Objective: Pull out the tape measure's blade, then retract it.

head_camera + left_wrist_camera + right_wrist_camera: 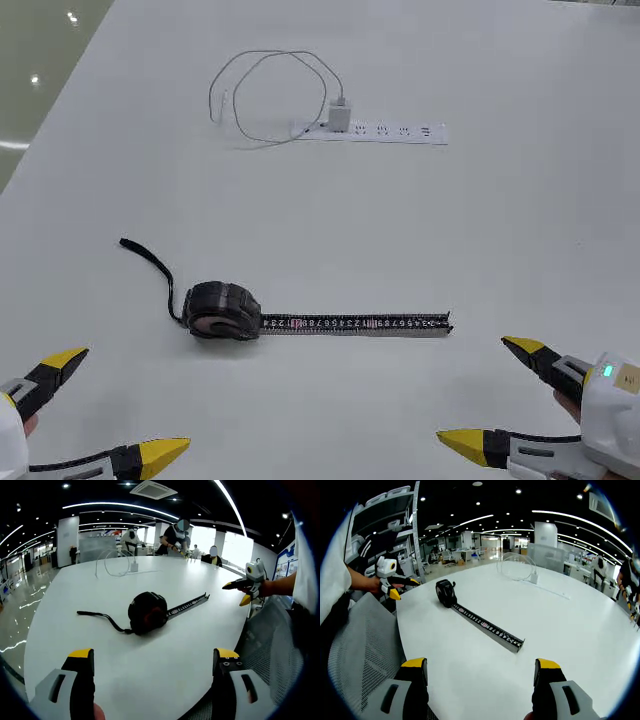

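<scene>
Halfway through. Can see tape measure (222,311) mid-worktop (330,220) with blade (355,323) drawn out flat, probably locked. Yet to retract. Holding nothing in left hand-held gripper (125,402) or right hand-held gripper (482,390), both agape, short of it.

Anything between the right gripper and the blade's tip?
No, the stretch is bare table between the right gripper and the blade's tip; the head view and the right gripper view both show it.

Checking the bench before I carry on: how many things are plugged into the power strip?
1: a white charger at the head view's left end of the power strip, its cable looping off to the left.
</scene>
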`<control>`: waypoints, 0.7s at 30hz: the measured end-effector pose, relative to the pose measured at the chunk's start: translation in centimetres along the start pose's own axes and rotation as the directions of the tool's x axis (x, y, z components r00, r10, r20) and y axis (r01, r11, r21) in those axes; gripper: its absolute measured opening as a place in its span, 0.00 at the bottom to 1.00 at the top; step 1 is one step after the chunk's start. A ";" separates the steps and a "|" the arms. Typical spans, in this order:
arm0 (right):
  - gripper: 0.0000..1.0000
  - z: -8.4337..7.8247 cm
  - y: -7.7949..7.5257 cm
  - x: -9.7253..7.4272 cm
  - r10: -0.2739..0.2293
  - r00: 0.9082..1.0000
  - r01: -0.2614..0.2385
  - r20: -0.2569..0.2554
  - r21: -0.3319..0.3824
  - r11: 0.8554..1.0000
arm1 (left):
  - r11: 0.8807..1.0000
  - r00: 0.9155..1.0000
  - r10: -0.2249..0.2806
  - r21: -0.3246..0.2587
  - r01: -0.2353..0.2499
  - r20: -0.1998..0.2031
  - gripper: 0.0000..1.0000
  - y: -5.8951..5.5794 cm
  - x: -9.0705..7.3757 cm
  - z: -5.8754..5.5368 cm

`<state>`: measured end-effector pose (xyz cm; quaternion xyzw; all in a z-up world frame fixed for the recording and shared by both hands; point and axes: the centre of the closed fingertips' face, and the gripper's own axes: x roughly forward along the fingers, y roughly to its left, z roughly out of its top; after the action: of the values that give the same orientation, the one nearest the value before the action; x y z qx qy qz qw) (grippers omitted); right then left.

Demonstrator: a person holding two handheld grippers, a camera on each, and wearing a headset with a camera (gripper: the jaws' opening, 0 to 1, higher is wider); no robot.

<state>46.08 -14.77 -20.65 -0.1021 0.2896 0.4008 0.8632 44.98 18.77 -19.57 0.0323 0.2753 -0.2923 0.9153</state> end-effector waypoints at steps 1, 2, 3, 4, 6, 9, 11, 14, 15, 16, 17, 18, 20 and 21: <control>0.87 -0.1 0.0 0.0 -0.002 1.000 0.002 0.001 0.002 1.000 | 1.000 1.000 0.002 -0.002 -0.002 0.001 0.97 0.0 -0.1 0.0; 0.87 -0.1 0.0 0.0 -0.003 1.000 0.003 0.002 0.004 1.000 | 1.000 1.000 0.001 -0.006 -0.001 0.001 0.97 0.0 -0.1 -0.1; 0.87 -0.1 0.1 -0.1 -0.004 1.000 0.004 0.003 0.008 1.000 | 1.000 1.000 0.002 -0.010 -0.002 0.000 0.97 0.0 -0.2 -0.2; 0.87 -0.1 0.2 -0.1 -0.004 1.000 0.004 0.003 0.008 1.000 | 1.000 1.000 0.004 -0.010 -0.004 0.001 0.97 0.0 -0.2 -0.2; 0.88 -0.1 0.3 -0.1 -0.004 1.000 0.004 0.005 0.008 1.000 | 1.000 1.000 0.000 -0.010 0.000 -0.003 0.97 -0.1 -0.3 -0.3; 0.88 -0.1 0.4 -0.1 -0.005 1.000 0.005 0.005 0.007 1.000 | 1.000 1.000 -0.004 -0.006 0.004 -0.006 0.97 -0.2 -0.3 -0.4; 0.88 -0.2 0.4 -0.2 -0.007 1.000 0.007 0.005 0.006 1.000 | 1.000 1.000 -0.005 0.001 0.005 -0.009 0.97 -0.2 -0.4 -0.4; 0.88 -0.3 0.5 -0.2 -0.007 1.000 0.007 0.003 0.004 1.000 | 1.000 1.000 -0.009 -0.002 0.009 -0.009 0.97 -0.4 -0.4 -0.4; 0.88 -0.3 0.5 -0.3 -0.008 1.000 0.008 0.004 0.004 1.000 | 1.000 1.000 -0.012 0.000 0.012 -0.012 0.97 -0.5 -0.4 -0.5; 0.88 -0.3 0.5 -0.3 -0.008 1.000 0.008 0.004 0.004 1.000 | 1.000 1.000 -0.014 0.002 0.014 -0.014 0.97 -0.6 -0.5 -0.5; 0.88 -0.3 0.5 -0.4 -0.009 1.000 0.009 0.004 0.004 1.000 | 1.000 1.000 -0.014 0.003 0.014 -0.014 0.97 -0.7 -0.5 -0.6; 0.88 -0.3 0.5 -0.5 -0.008 1.000 0.008 0.006 0.008 1.000 | 1.000 1.000 -0.013 0.003 0.013 -0.016 0.97 -0.6 -0.6 -0.6; 0.89 -0.4 0.5 -0.6 -0.010 1.000 0.010 0.004 0.007 1.000 | 1.000 1.000 -0.013 -0.005 0.013 -0.015 0.97 -0.6 -0.7 -0.7; 0.89 -0.5 0.5 -0.6 -0.010 1.000 0.009 0.004 0.007 1.000 | 1.000 1.000 -0.014 -0.007 0.014 -0.016 0.97 -0.6 -0.7 -0.7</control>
<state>45.22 -15.01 -20.64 -0.0996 0.2888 0.3959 0.8660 43.87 18.81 -19.76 0.0296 0.2837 -0.2976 0.9111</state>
